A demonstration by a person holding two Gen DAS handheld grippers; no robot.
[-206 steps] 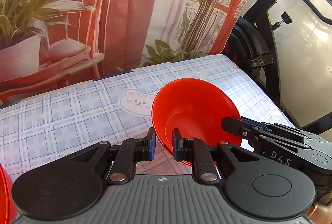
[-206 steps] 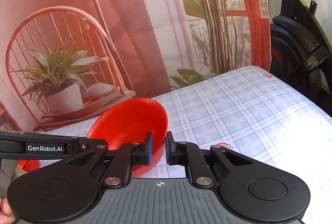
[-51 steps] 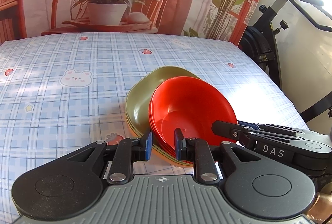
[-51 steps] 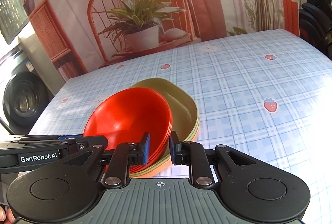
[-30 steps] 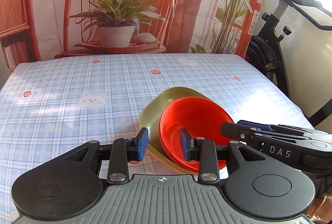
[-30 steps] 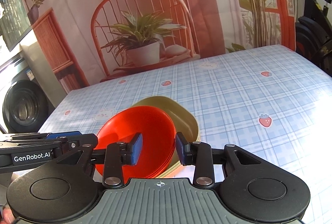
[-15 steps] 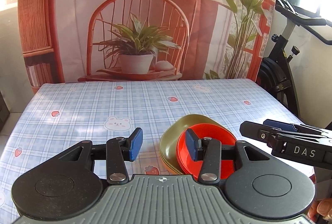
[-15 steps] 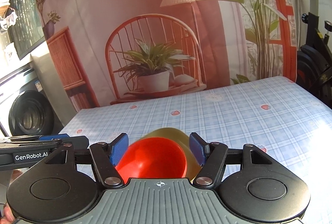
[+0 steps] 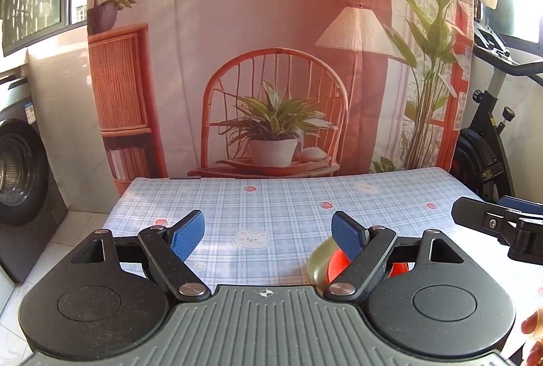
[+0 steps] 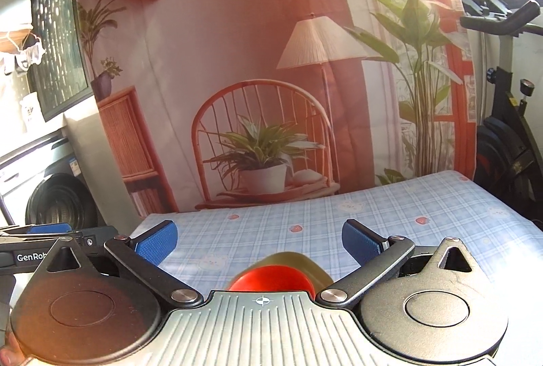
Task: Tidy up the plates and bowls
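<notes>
Flanking table (image 9: 271, 206): washing machine (image 9: 20, 176), exercise bike (image 9: 488, 159).

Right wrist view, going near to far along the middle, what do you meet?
Red plastic bowl → olive green plate beneath it → blue checked tablecloth → printed backdrop with a potted plant on a rattan chair. The open right tool frames the stack.

Only "GenRob", cut off, is readable on the left tool (image 10: 44, 235).
</notes>
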